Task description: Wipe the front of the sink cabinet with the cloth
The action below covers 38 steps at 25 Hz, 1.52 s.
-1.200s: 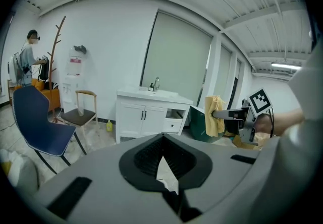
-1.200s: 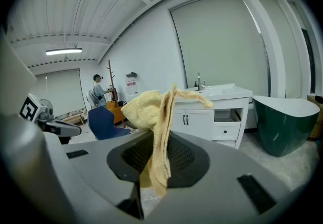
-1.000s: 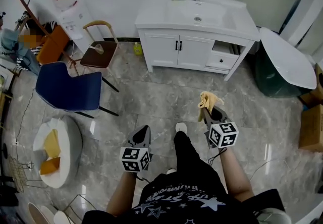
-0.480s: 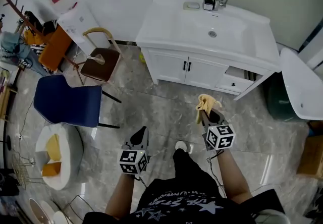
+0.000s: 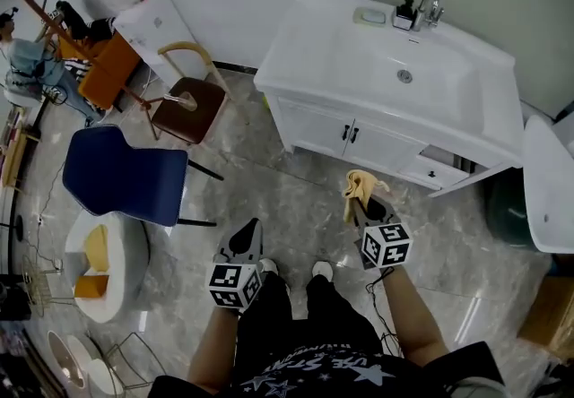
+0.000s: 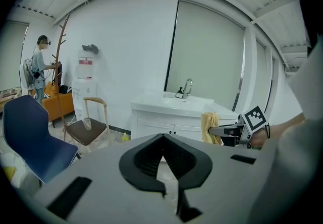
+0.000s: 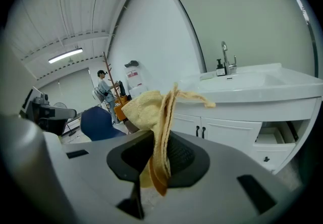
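The white sink cabinet (image 5: pixel 359 129) stands against the far wall, its two doors with dark handles facing me; it also shows as the cabinet (image 6: pixel 166 126) and the cabinet (image 7: pixel 222 127). My right gripper (image 5: pixel 360 204) is shut on a yellow cloth (image 5: pixel 361 185), held above the floor short of the cabinet front. In the right gripper view the cloth (image 7: pixel 156 122) sticks up from between the jaws. My left gripper (image 5: pixel 246 237) is shut and holds nothing, lower and to the left. From the left gripper view the cloth (image 6: pixel 210 127) appears at right.
A drawer (image 5: pixel 439 168) hangs open at the cabinet's right end. A brown chair (image 5: pixel 190 105) and a blue chair (image 5: pixel 126 174) stand left. A white round stool (image 5: pixel 108 262) is at lower left, a white tabletop (image 5: pixel 547 186) at right. A person (image 6: pixel 39 69) stands far left.
I have walked closer to the cabinet, which now looks larger and sits further right. Both grippers keep their pose, the cloth still in the right one.
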{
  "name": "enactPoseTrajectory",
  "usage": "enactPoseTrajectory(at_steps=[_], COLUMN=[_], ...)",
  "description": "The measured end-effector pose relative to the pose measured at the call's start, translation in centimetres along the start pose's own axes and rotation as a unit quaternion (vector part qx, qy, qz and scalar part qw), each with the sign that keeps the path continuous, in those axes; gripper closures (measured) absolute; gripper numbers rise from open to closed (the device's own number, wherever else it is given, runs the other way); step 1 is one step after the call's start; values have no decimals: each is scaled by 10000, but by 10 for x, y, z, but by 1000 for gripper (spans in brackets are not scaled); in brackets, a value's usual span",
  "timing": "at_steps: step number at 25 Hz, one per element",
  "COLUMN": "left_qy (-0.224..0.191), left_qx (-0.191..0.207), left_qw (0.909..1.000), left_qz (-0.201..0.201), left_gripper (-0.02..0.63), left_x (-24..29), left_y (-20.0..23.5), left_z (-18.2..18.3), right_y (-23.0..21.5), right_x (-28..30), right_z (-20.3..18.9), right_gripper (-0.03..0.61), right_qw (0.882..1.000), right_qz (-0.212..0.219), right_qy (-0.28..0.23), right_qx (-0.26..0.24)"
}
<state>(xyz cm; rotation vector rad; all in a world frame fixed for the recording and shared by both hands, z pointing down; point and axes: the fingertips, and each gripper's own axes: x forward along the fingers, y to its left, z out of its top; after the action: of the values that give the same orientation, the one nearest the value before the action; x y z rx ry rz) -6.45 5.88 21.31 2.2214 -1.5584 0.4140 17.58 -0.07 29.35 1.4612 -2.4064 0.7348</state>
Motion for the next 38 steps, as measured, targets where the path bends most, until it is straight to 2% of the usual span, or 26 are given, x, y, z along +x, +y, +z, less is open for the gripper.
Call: enactPoseTrajectory(at_steps=[5,9,12,17,20,22,27,32,38], left_qy=[60,-33,-99,74,-13,-143,-566,-881,-1218], left_qx=[-13,238,383,462,819,909,700,877,764], left_qw=[10000,9994,9980,9952,9912,9896,9918,9917,9877], left_qz=[-31,-251,-493,-863,-1044,-1103,-904,-322,-612], left_gripper=[600,598,600,598,598,598,599,600,600], left_x=[23,59,102,187,225,242,271,307,352], left_y=[29,60,91,145,166,178,208,241,250], left_z=[4,19,28,23,24,23,-3,-40,-63], right_y=[9,7,3,0,2,6,8,-5,-4], right_x=[35,69,110,192,236,261,315,360,412], right_z=[6,13,16,14,10,4,-22,-34,-32], right_gripper=[495,495,495,495,495,495,495,495,495], right_qw=[9999,9998,9992,9973,9959,9954,9968,9951,9852], right_qz=[22,-173,-376,-720,-864,-879,-575,-364,-287], right_qy=[90,28,-15,-110,-207,-289,-449,-849,-1319], right_qx=[-98,-81,-103,-58,-145,-234,-312,-343,-1057])
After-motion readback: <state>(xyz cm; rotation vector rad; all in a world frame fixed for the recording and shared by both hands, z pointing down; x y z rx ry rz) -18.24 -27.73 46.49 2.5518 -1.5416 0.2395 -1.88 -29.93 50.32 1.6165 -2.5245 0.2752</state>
